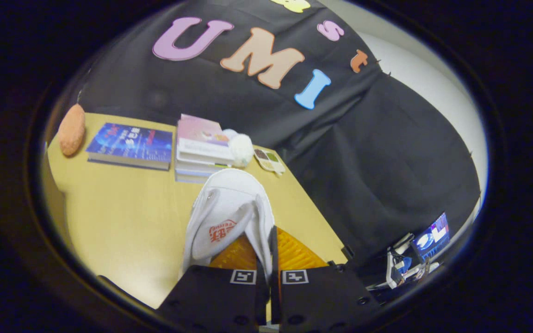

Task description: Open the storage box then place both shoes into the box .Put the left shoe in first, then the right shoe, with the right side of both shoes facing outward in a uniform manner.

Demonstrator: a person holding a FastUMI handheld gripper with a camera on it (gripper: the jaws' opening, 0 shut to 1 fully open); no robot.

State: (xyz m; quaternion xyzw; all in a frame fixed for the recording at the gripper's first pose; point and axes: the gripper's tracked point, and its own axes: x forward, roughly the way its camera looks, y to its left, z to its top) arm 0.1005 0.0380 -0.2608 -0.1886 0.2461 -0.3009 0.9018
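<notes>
Gripper (269, 259) pinches the collar of the white shoe (229, 217), lifted above the table (123, 217); held by so thin an edge, the shoe may twist or slip free

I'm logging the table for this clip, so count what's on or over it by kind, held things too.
Shoes: 1, white, gripper jaws shut on its side wall
Books: at least 3, blue one plus stack
Orange pad: 1
White fluffy ball: 1
Small tray: 1
Total: at least 7
</notes>
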